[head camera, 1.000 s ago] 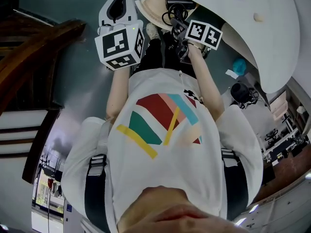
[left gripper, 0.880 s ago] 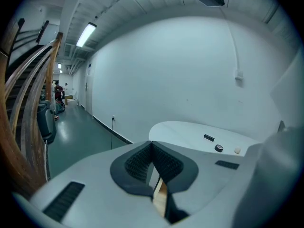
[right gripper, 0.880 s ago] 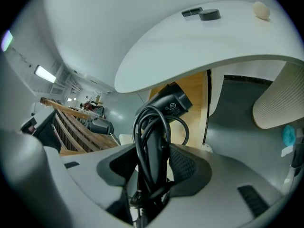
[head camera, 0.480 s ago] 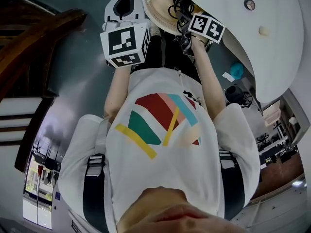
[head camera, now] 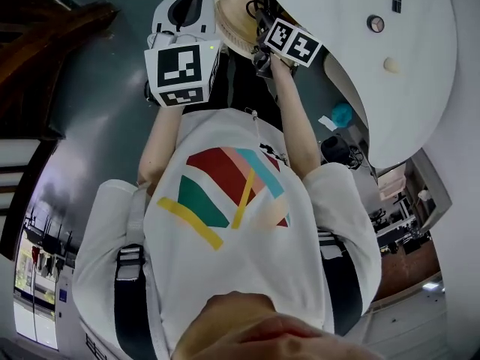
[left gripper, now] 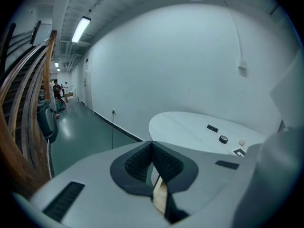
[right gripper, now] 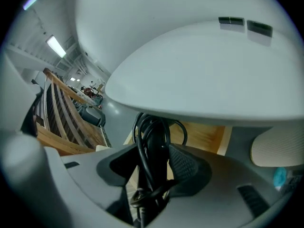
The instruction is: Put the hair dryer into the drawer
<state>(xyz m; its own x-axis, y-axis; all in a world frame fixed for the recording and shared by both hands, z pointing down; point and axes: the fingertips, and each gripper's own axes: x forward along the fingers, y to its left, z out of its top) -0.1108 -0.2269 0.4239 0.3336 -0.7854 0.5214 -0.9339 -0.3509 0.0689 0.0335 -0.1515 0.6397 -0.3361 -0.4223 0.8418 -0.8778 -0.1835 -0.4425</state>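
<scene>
Cord (right gripper: 140, 132) is the worry: my right gripper (right gripper: 153, 172) pinches the dryer (right gripper: 156, 146), its flex looped loosely round it, at frame centre, just above the wooden drawer (right gripper: 205, 137) under the table (right gripper: 213, 80). A loop could catch the drawer's front edge, or hang outside and jam it. My left gripper (left gripper: 153, 167), lower centre, is pressed together and empty.

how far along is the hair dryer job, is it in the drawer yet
Done: the wooden drawer under the white table stands open, and the hair dryer, cord bundled around it, is picked up. In hand: the right gripper is clamped on it by the drawer's opening; the left gripper is shut and empty. Left: lower it in, release, probably push the drawer shut.
</scene>
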